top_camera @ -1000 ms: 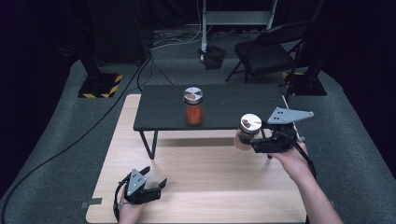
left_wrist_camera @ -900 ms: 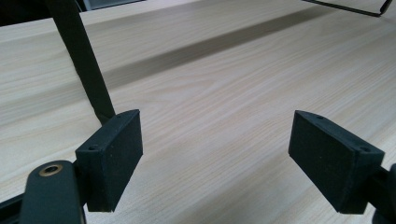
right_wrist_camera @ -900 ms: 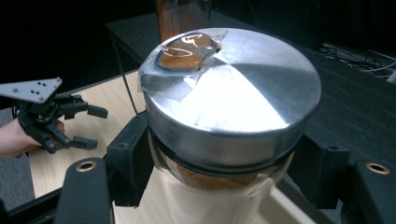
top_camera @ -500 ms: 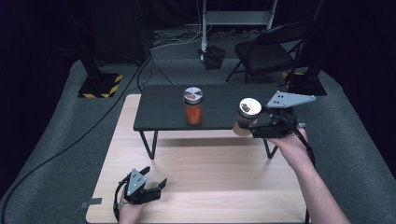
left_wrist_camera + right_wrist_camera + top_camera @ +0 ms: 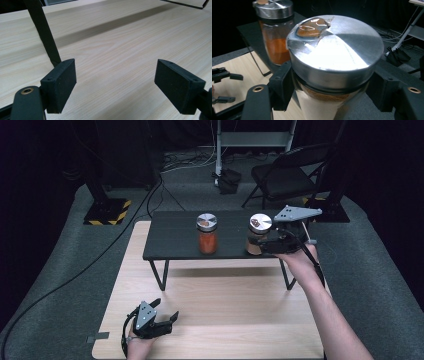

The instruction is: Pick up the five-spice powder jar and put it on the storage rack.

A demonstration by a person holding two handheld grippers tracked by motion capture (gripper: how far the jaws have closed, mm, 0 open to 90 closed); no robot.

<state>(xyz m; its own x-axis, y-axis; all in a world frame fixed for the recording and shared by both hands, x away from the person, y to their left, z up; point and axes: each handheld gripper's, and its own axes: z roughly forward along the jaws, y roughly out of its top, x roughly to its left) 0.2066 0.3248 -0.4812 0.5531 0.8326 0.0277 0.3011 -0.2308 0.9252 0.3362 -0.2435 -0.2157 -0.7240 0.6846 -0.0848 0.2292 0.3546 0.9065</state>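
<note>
The right gripper [image 5: 261, 241] clamps its jaws on a silver-lidded spice jar [image 5: 329, 70] at the black table's [image 5: 170, 240] front edge, while the left gripper [image 5: 162, 316] rests wide open and empty on the wooden board [image 5: 120, 50].

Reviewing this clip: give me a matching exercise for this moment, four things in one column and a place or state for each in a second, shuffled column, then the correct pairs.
Things:
1. left gripper
2. right gripper
3. orange spice jar
4. folding chair

Places or states:
A. stands free on the black table
B. on the floor behind the black table
C. shut on the jar with the pale label
D. open, low over the wooden board

Pairs: 1-D, 2-C, 3-A, 4-B
</note>
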